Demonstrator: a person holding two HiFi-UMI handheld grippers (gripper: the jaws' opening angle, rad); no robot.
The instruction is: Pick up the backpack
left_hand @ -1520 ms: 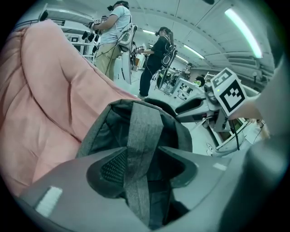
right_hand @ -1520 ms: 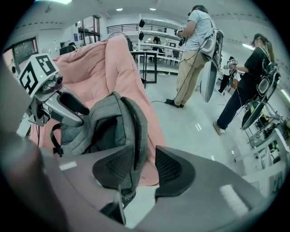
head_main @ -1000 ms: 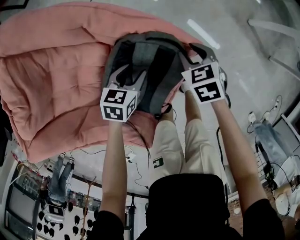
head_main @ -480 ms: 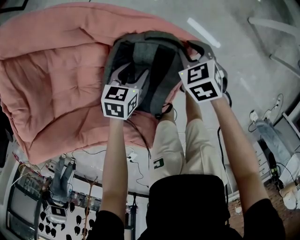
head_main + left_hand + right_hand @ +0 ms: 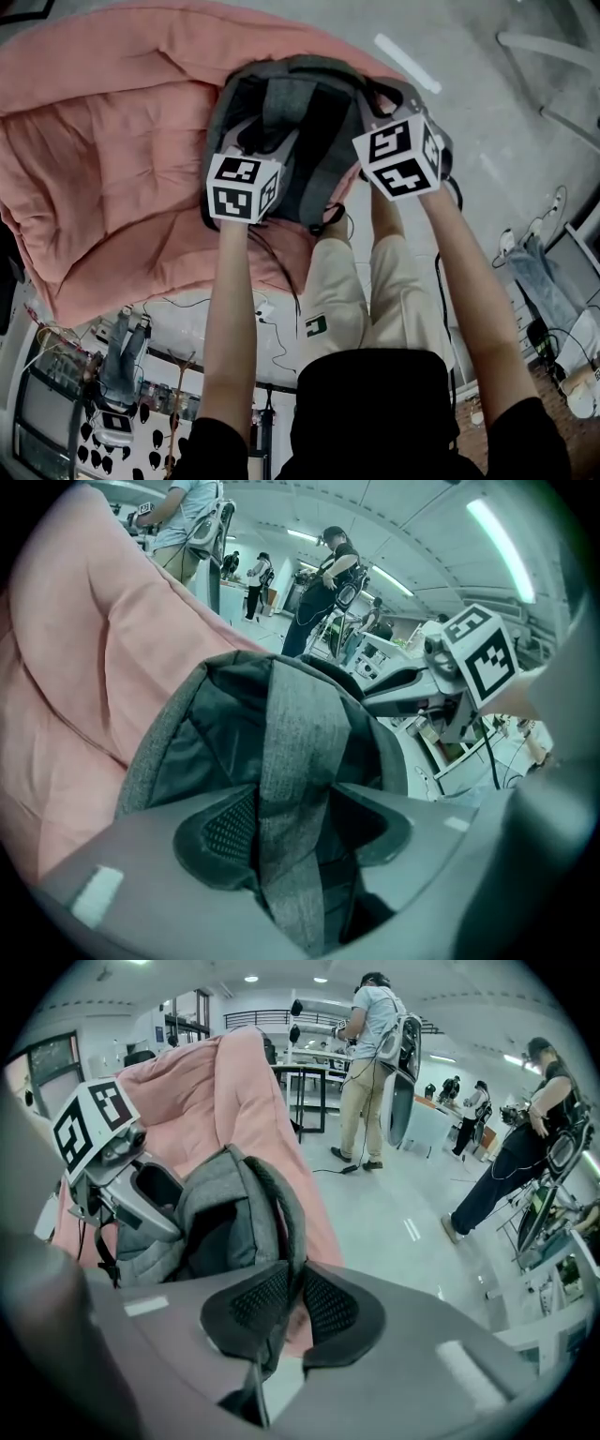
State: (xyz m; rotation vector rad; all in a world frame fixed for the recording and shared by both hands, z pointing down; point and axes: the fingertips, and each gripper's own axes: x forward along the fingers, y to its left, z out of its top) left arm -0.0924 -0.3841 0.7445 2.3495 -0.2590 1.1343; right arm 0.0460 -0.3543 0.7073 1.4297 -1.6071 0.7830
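Note:
A grey backpack [image 5: 305,117] lies with its straps up on a pink quilted cushion [image 5: 112,141]. My left gripper [image 5: 260,142] reaches over its left shoulder strap [image 5: 295,733]. In the left gripper view that gripper [image 5: 295,829] has the strap running between its jaws, which are opening; the right pad stands clear of it. My right gripper [image 5: 380,101] is at the backpack's right edge. In the right gripper view that gripper [image 5: 292,1302] is closing, and its pads [image 5: 258,1302] pinch the thin dark strap [image 5: 284,1206].
The cushion [image 5: 211,1101] fills the left and back of the scene, with grey floor [image 5: 469,84] to the right. Cables [image 5: 272,309] lie on the floor by the person's legs. Several people [image 5: 375,1063] stand at tables farther back.
Both marker cubes have edged a little farther onto the backpack. The right gripper has rolled slightly and closed in on the right strap.

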